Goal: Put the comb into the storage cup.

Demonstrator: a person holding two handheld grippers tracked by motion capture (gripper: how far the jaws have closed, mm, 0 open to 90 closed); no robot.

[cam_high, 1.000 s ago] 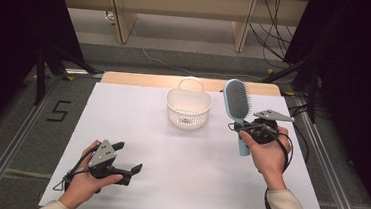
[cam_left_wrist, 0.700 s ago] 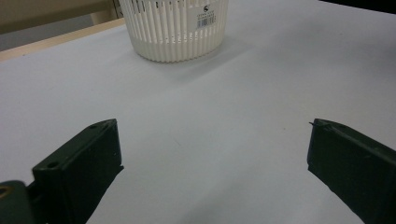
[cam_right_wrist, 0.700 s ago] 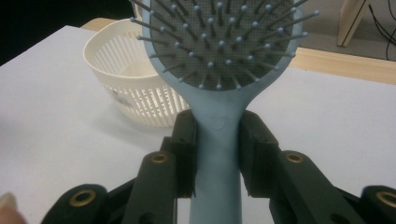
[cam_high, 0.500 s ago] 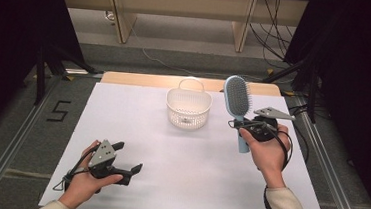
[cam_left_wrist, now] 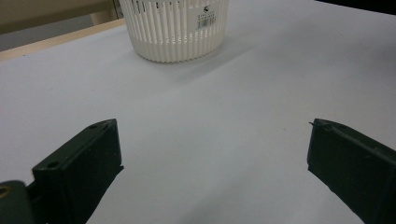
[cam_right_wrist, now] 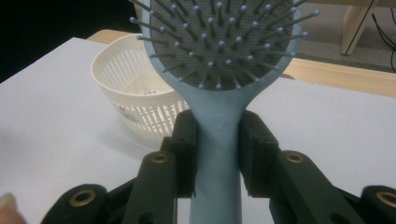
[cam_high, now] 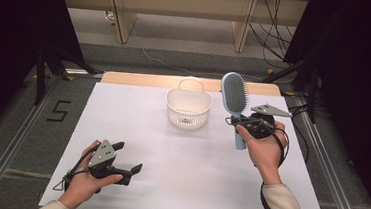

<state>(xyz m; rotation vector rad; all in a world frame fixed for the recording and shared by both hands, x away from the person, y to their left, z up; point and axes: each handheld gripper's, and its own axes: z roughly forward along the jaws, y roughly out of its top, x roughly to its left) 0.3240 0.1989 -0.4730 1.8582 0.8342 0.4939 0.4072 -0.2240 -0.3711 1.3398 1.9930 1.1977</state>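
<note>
White tabletop (cam_high: 170, 148) fills the middle of the frame, with a white basket (cam_high: 189, 107) at upper centre. At right of centre, my right tongs (cam_high: 242, 123) clamp the handle of a blue hairbrush (cam_high: 235, 96), held upright just right of the basket. At lower left, my left tongs (cam_high: 126, 157) gape wide, holding nothing.

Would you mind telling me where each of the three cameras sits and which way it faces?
High view: above the person's side, looking forward and down on the table; both forearms, left gripper and right gripper show.
Left gripper view: rides the left gripper, looking low across the table at the basket; its open jaws show.
Right gripper view: rides the right gripper, facing the hairbrush clamped by its handle; a fingertip shows.
All three views share the basket.
</note>
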